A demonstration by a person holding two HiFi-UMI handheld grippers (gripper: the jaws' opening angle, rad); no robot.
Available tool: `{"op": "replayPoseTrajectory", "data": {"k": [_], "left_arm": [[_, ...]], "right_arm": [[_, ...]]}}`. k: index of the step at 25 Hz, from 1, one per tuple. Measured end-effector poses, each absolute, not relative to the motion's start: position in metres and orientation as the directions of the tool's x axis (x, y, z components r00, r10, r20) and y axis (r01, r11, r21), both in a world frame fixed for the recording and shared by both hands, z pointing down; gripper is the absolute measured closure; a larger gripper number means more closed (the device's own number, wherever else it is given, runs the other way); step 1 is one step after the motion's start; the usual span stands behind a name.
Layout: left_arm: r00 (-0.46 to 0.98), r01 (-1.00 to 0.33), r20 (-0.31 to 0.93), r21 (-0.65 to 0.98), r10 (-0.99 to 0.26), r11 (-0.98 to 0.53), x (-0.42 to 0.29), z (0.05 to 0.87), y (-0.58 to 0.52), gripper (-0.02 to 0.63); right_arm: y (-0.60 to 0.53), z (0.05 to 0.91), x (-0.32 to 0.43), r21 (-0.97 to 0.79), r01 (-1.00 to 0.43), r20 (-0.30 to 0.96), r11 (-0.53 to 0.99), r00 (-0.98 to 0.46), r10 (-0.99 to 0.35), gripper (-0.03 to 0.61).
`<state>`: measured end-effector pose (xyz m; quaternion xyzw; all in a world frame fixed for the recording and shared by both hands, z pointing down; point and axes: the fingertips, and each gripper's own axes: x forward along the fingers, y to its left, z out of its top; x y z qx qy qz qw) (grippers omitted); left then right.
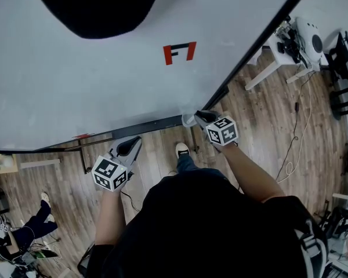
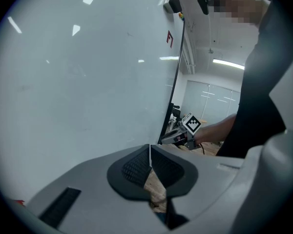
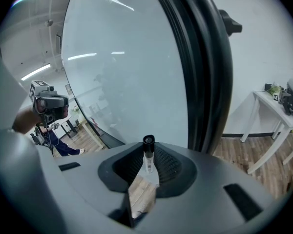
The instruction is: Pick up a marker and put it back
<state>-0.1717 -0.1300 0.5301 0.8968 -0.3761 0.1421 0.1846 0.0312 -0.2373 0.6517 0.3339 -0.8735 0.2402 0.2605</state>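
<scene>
The right gripper sits at the whiteboard's lower right corner, its jaws clamped on a marker with a white body, black end pointing towards the board. The left gripper hangs just below the whiteboard's bottom edge, jaws pressed together with nothing between them.

**Whiteboard room with a wood floor**

A large whiteboard in a black frame fills the space ahead of both pairs of jaws. Wood-plank floor lies below them. To the right of the right jaws, a white table stands against a white wall. Strip lights glow on the ceiling beyond the left jaws.
</scene>
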Motion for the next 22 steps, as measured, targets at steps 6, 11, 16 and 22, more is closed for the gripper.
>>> {"op": "replayPoseTrajectory", "data": {"k": [6,11,16,22], "left_arm": [[0.679,-0.726,0.397,0.235,-0.617,-0.647,-0.172,0.538,-0.141,0.594],[0.682,-0.723,0.396,0.239,-0.615,-0.648,-0.171,0.541,-0.141,0.594],[0.684,-0.722,0.393,0.242,-0.615,-0.648,-0.168,0.537,-0.137,0.594],[0.687,-0.72,0.385,0.243,-0.616,-0.65,-0.17,0.535,-0.136,0.594]], "right_arm": [[-0.245,0.663,0.031,-0.247,-0.709,0.625,0.661,-0.638,-0.45,0.517],[-0.245,0.665,0.031,-0.248,-0.711,0.626,0.659,-0.636,-0.451,0.517],[-0.241,0.662,0.032,-0.237,-0.707,0.629,0.667,-0.635,-0.449,0.517],[-0.243,0.663,0.031,-0.21,-0.707,0.641,0.675,-0.621,-0.451,0.503]]}}
